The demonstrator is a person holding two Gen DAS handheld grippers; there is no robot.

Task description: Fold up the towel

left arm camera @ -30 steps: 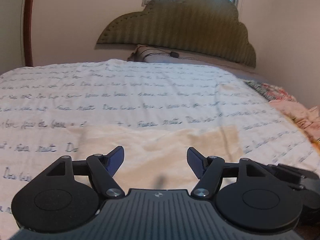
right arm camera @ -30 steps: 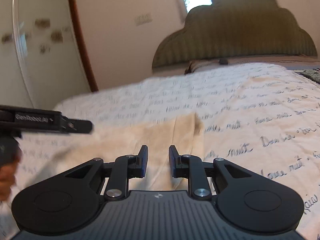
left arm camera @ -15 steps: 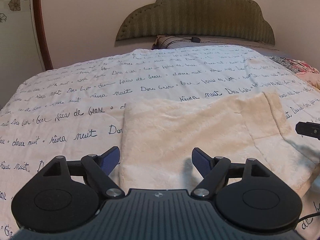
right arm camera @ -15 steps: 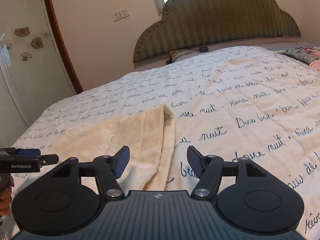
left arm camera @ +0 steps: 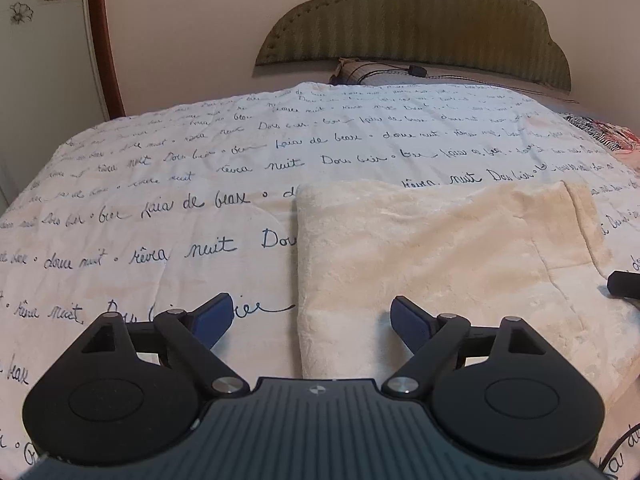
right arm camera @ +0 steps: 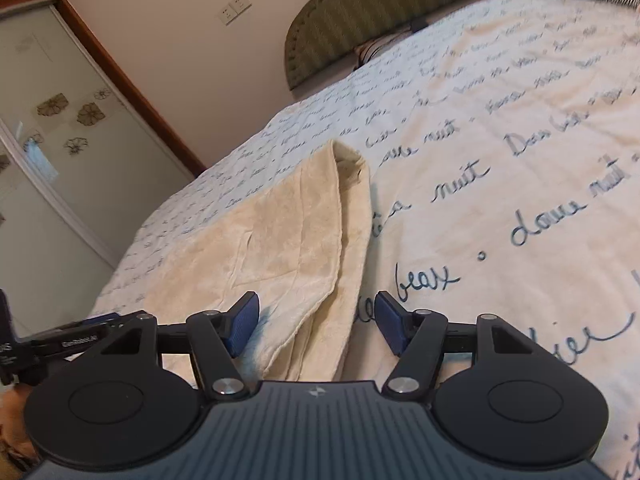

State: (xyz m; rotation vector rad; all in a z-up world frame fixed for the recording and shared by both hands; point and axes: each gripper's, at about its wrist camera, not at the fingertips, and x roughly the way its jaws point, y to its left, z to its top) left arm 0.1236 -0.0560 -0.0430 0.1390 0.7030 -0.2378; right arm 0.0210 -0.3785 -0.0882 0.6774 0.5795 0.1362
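Note:
A cream towel (left arm camera: pixel 424 248) lies folded flat on the bed, its top layer ending short of the right side. My left gripper (left arm camera: pixel 310 314) hovers low over the towel's near left edge; its jaws are opening, the edge lies between them and no pad presses on it. My right gripper (right arm camera: pixel 316 314) stands open over the layered right edge of the towel (right arm camera: pixel 280 232), tilted, its left fingertip (right arm camera: pixel 244 322) just above the cloth. The left wrist view catches a black tip of the right gripper (left arm camera: pixel 624 284). The left gripper (right arm camera: pixel 80 340) shows in the right wrist view.
The bedspread (left arm camera: pixel 168 208), white with blue handwriting, covers the whole bed. A green padded headboard (left arm camera: pixel 420 20) and a pillow (left arm camera: pixel 372 72) stand at the far end. Patterned bedding (left arm camera: pixel 604 132) lies far right. A flower-decorated sliding door (right arm camera: pixel 60 128) is on the left.
Both grippers sank toward the towel. The right one opened from nearly shut and rolled. The left one opened wider and shifted left, so the towel's left edge now lies between its fingers.

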